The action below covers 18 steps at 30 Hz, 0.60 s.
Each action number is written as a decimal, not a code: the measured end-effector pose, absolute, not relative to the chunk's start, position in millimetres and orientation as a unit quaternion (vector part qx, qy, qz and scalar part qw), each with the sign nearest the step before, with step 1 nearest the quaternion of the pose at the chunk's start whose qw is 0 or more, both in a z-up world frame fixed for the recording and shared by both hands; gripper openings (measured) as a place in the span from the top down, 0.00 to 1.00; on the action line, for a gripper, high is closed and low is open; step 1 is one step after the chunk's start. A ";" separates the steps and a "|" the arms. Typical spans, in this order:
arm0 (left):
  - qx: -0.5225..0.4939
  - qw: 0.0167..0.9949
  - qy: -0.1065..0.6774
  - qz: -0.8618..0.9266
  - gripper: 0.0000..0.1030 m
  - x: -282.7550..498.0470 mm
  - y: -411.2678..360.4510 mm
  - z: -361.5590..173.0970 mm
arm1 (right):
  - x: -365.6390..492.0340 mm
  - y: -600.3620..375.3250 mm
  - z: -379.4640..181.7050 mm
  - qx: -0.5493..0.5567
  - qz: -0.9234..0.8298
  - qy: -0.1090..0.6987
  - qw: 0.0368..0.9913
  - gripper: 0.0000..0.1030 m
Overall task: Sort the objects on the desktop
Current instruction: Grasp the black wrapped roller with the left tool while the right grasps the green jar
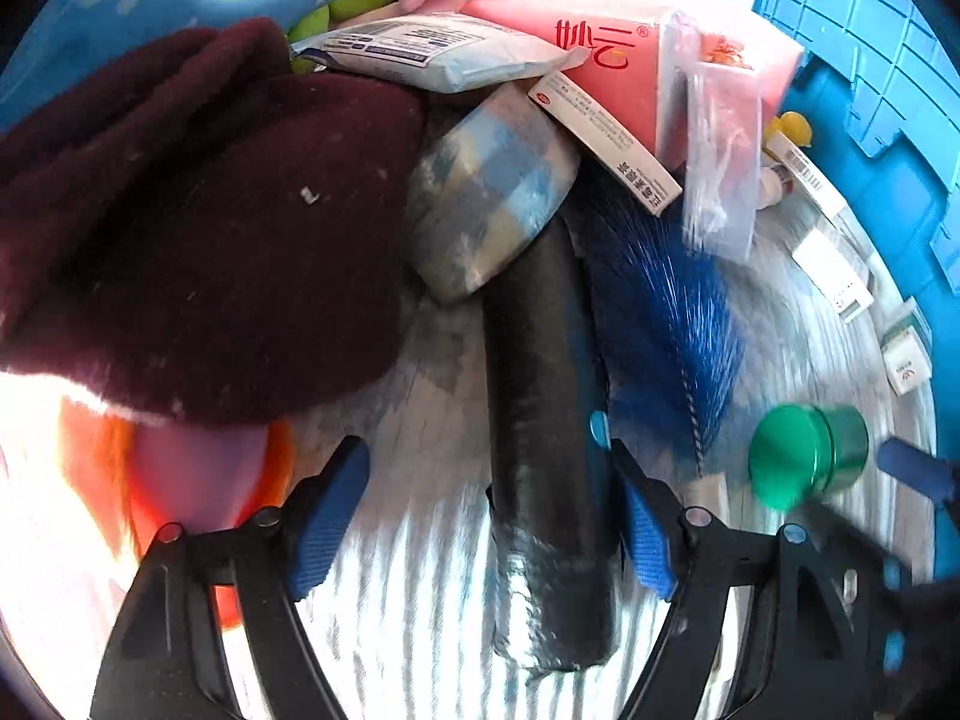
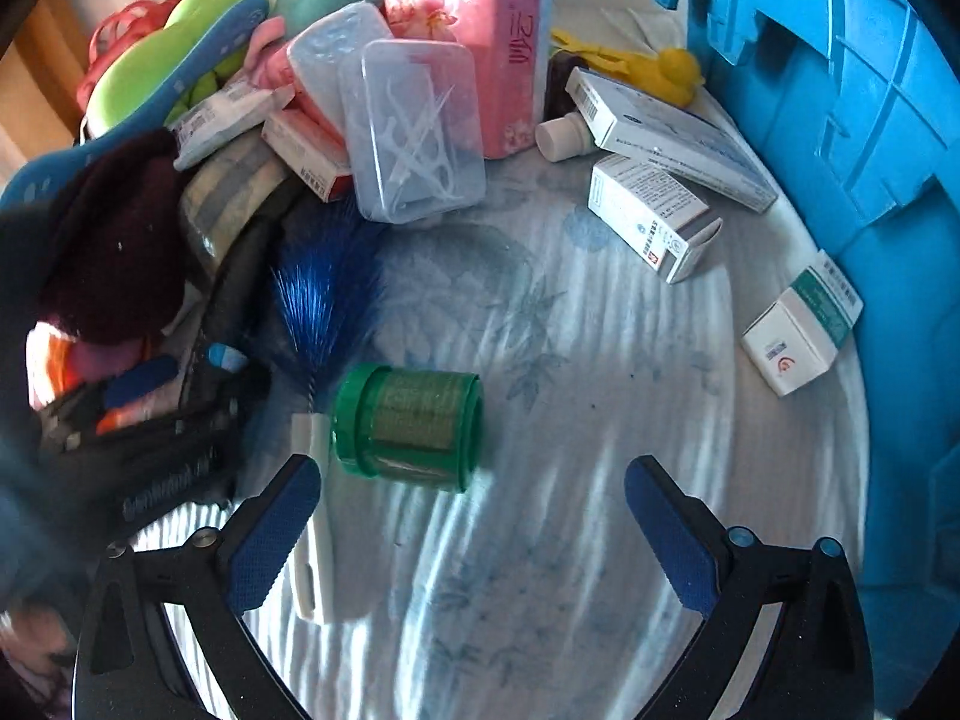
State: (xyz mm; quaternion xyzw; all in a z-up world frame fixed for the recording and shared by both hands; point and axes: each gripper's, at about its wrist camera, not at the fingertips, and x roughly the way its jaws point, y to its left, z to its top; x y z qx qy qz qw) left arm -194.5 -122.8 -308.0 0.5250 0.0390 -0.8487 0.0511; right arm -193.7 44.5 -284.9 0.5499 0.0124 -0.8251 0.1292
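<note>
**Desk:** What did your left gripper (image 1: 489,516) have in front of it?

**Operator:** My left jaws stood open over the patterned bedsheet (image 1: 396,630), pointing steeply down. A long black roll (image 1: 546,450) lay between the pads; whether the right-hand pad touched it, I could not tell. Just beyond it lay a blue bristle brush (image 1: 666,336), and to the left a dark maroon cloth (image 1: 204,240) lay heaped over something orange and pink. Farther back sat a plaid bundle (image 1: 486,192), then flat packets and a pink tissue pack (image 1: 606,60).

**Desk:** And the right?

**Operator:** My right gripper (image 2: 474,531) was open too, nothing between its pads. A green jar (image 2: 411,426) lay on its side just beyond the left pad, beside the brush's white handle (image 2: 315,528). Past it stood a clear lidded box of floss picks (image 2: 414,132), leaning on the pile. Three white medicine cartons (image 2: 648,213) lay toward the sheet's right edge, near the blue crate (image 2: 840,120); a white bottle (image 2: 561,135) lay behind them. Farthest back lay a yellow duck (image 2: 675,72) and soft toys (image 2: 180,66).
</note>
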 end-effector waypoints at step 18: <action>0.538 0.027 0.049 -0.841 0.67 -193.1 -110.6 -283.2 | -197.3 33.7 -278.8 0.538 -0.829 0.028 0.150 0.44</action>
